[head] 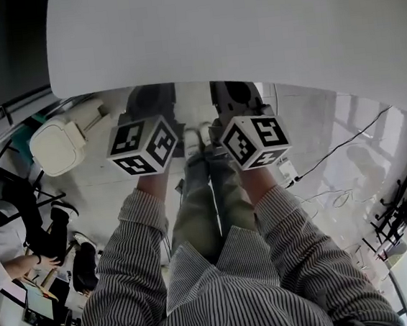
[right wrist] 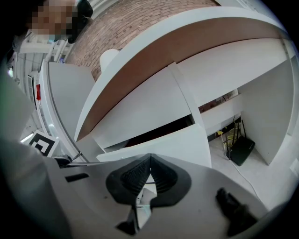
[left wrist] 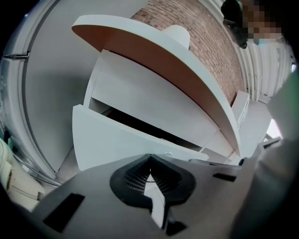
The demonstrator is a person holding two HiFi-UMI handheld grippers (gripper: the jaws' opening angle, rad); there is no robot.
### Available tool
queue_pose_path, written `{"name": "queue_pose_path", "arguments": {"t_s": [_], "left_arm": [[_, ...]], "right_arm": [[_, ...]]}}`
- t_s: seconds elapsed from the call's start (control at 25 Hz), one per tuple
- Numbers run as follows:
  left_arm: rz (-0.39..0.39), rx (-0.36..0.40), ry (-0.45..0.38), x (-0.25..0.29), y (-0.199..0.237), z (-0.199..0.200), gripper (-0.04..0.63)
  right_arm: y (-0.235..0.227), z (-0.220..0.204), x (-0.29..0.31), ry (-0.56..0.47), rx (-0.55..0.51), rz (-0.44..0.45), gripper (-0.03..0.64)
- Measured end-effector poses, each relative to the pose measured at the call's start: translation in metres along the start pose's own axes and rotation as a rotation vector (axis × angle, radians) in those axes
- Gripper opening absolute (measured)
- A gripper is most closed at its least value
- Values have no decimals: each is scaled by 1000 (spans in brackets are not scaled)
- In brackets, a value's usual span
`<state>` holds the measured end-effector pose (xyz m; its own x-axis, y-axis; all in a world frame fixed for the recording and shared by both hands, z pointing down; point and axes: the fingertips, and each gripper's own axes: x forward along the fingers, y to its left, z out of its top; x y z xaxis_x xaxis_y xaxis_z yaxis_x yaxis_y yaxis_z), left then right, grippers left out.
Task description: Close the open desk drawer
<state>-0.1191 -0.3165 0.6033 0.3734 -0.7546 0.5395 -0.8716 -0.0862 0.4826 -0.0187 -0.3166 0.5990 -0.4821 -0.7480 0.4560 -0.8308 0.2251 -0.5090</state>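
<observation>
Closest to me in the head view are the striped sleeves [head: 135, 238], with both grippers held out side by side above the knees. The left gripper [left wrist: 149, 164] has its jaws pressed together at the tips with nothing between them. Same story on the right gripper [right wrist: 149, 162]: tips meeting, empty.

Right past the tips sits the drawer [left wrist: 117, 140]. It's pulled out from the desk, with a dark gap showing above its white front. It's just ahead of both grippers, but I can't tell if either one actually touches it.

The annoying part is the white desk top [head: 232, 25]. It overhangs everything and blocks the drawer and both sets of tips from the head view, so the gripper views are all I've got.

Further back, under the desk on the right, there's a black box [right wrist: 243, 150] on the floor with yellow cables [right wrist: 227, 135] beside it. A brick wall [right wrist: 135, 21] stands behind the desk. Off to the left are a white chair [head: 58, 143] and another person [head: 3, 252], well apart from the desk. A black cable [head: 346, 140] trails across the floor on the right.
</observation>
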Motion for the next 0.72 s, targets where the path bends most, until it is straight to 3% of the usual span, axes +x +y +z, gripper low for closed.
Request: {"name": "queue_pose_path", "arguments": {"t_s": [0.72], "left_arm": [[1,1,-6,4,2,8,12]], "right_arm": [[0,6,6,1,26,23,17]]}}
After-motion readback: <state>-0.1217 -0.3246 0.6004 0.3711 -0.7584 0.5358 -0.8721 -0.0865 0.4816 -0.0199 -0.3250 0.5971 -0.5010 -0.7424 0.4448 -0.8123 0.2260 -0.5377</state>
